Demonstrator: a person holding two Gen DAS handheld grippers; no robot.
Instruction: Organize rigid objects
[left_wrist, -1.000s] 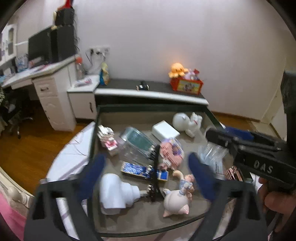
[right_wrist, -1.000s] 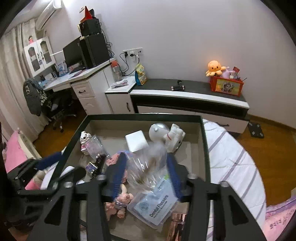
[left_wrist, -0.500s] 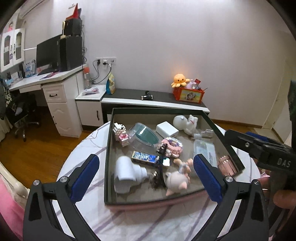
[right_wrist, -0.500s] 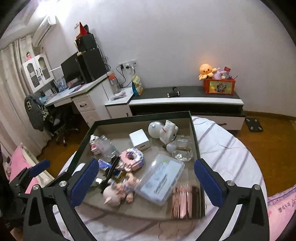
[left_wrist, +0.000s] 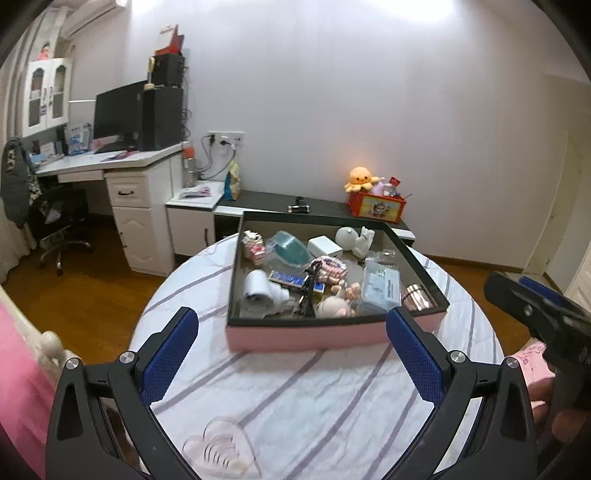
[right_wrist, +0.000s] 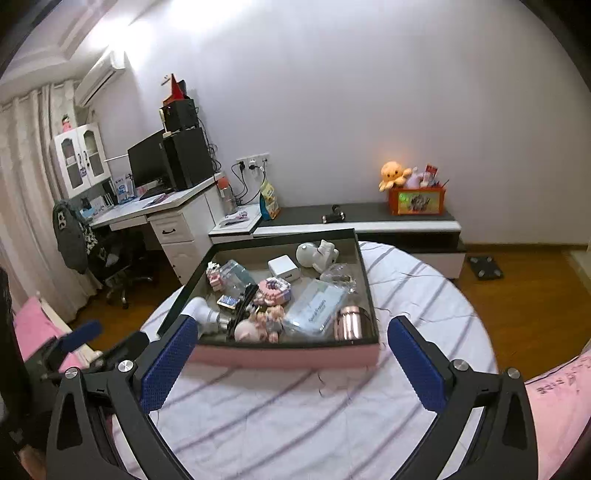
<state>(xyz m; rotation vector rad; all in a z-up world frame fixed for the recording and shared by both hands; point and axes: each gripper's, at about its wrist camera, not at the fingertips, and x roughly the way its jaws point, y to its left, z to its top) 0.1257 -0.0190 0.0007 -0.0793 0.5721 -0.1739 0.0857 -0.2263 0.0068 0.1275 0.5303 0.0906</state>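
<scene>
The pink box (left_wrist: 303, 338) of figurines and small packets sits at the far middle of the striped round table (left_wrist: 295, 398), and I have drawn both my tongs back from over it to the near edge. My left gripper (left_wrist: 293, 363) and right gripper (right_wrist: 291, 363) gape wide, holding nothing. Low items behind the box's near wall are partly hidden, and the right view is blurred.

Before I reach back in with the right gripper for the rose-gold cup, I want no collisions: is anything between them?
Only the tray's pink front wall stands between the open right gripper and the rose-gold cup, which lies just behind it; come in over the rim.
</scene>
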